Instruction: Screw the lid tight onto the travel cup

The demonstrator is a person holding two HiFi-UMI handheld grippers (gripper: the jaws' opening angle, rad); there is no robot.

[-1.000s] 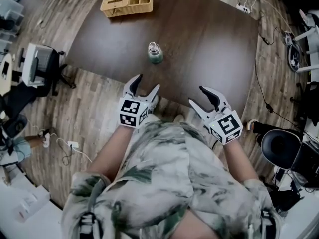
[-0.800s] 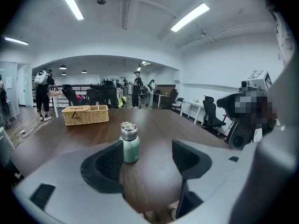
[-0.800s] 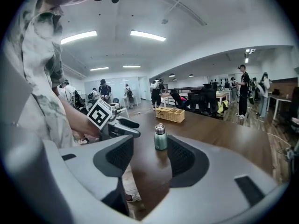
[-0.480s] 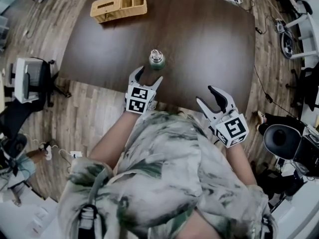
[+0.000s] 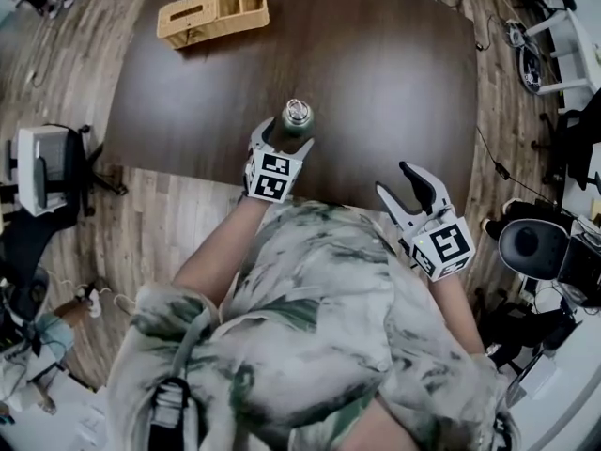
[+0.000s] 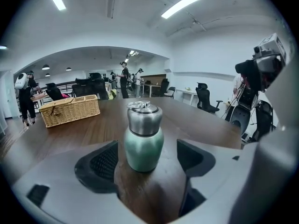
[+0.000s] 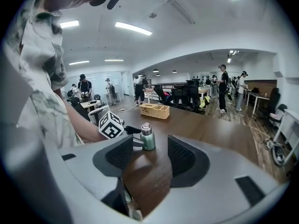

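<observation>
- Dark wood desk (image 5: 394, 83), open office around it. Wicker basket (image 5: 214, 12) sits at the far corner, well apart from the work.
- Travel cup (image 5: 294, 128) stands near the desk's near edge, on my left-hand side. Green body, steel lid (image 5: 298, 113) on top.
- Left tool (image 5: 286, 136): released, jaws have just been opening wider. Cup sits between them, but the left gripper view shows a gap each side, so pads aren't on it yet.
- Right tool (image 5: 392, 178): released too, nothing between its jaws. It hovers by the desk edge, apart from the cup, which shows only far beyond the jaws.
- Step in hand, as I read it: bracket the cup body w/ left so it's held while right works the lid.
- To do it well:
  - Centre the body between the pads and close on the green part below the steel band, not on the lid, or the lid can't turn.
  - Squeeze evenly. The body is round and smooth, prob. slippery, so a lopsided pinch could tip or skid it.
  - Bring right onto the lid in line w/ the cup's axis and twist w/o side push.
- Orientation: cup upright, long axis vertical, base flat on desk, lid end pointing straight up.
- Small fitting on the lid top, can't make out what.
- Can't tell if the lid is threaded on or just resting.
</observation>
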